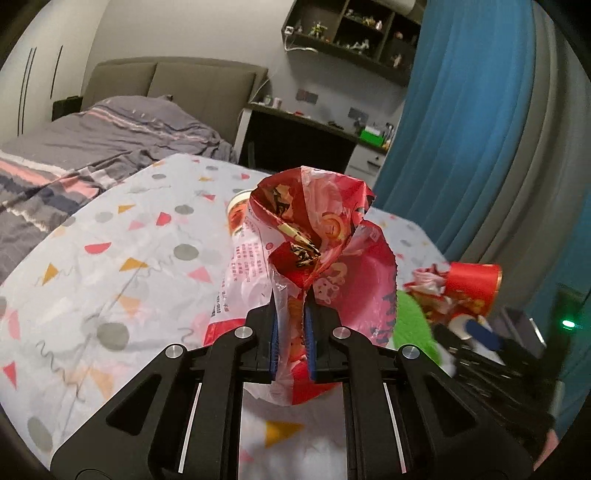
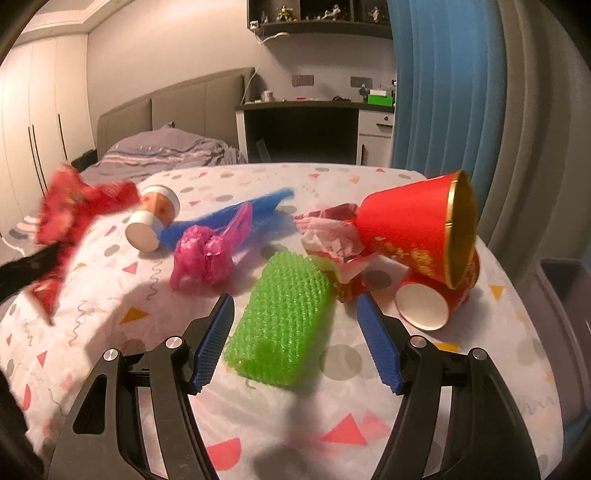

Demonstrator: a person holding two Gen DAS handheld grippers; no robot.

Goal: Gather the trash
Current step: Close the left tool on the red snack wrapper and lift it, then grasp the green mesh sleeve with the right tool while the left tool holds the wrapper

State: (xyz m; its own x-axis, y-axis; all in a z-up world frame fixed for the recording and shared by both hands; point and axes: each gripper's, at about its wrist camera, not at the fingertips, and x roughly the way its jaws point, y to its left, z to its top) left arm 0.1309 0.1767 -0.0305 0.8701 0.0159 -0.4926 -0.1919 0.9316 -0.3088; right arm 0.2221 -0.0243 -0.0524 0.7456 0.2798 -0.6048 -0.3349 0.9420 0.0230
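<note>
trash lies scattered on a table (image 2: 369, 406) covered with a white cloth printed with coloured triangles and grey dots. nearest the right gripper (image 2: 295, 302), a green mesh foam sleeve (image 2: 280, 317) lies on the cloth between the two blue-padded fingers (image 2: 214, 339); the fingers stand wide apart, one on each side of the sleeve, and neither is seen touching it. just beyond the right finger, a small red paper cup (image 2: 428, 302) lies on its side with its white base toward the camera, and a larger red paper cup (image 2: 417, 232) with a gold rim rests tilted on top of it. a crumpled red and white wrapper (image 2: 332, 229) lies against the larger cup's base. to the left of the sleeve sits a crumpled pink plastic bag (image 2: 207, 254), with a blue mesh sleeve (image 2: 236, 214) behind it and a small white-capped bottle (image 2: 155, 218) lying on its side near that. in the left wrist view, the left gripper (image 1: 291, 295) has its fingers closed together on a red and clear snack bag (image 1: 317, 236), which is held up above the cloth. far side: a bed (image 1: 92, 147) with grey striped bedding, a desk (image 2: 314, 107), a wall shelf (image 1: 351, 33) and a blue curtain (image 1: 461, 129).
</note>
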